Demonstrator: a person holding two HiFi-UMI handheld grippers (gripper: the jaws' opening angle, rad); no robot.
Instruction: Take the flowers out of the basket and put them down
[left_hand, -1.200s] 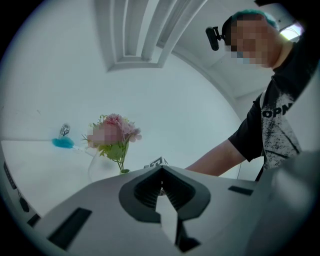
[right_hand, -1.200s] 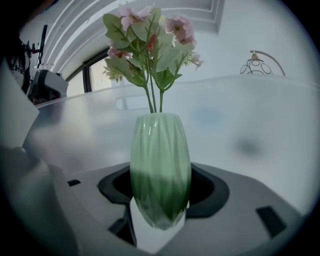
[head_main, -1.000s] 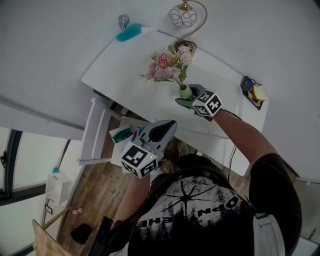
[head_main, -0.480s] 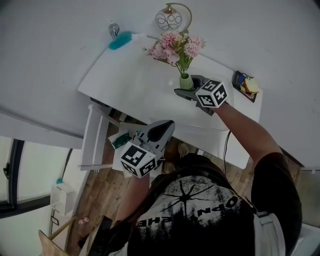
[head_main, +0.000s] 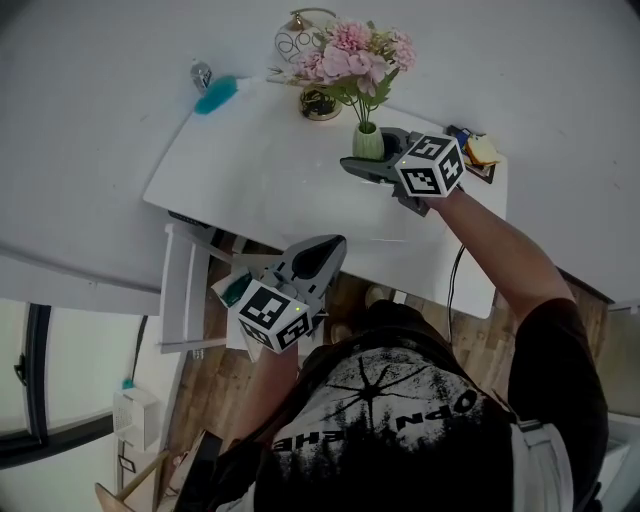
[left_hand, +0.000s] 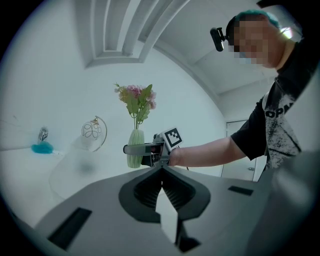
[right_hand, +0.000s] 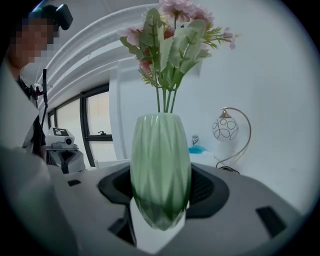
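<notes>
**White table: what sits on the top**

White table (head_main: 270, 190), set against a white wall, wood floor below. Far edge, middle: lamp (head_main: 320, 103) with a round gold base, arched gold stem and patterned globe shade. Far left corner: teal brush (head_main: 213, 95), with a small silvery object (head_main: 201, 74) just beside it at the wall. Far right corner: dark tray (head_main: 478, 155) holding small colourful items.

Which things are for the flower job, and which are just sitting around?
For the job: pink flowers, green vase, right claw gripping it.
Just lying about: lamp, teal thing, tray of bits, left claw (shut, empty).
</notes>
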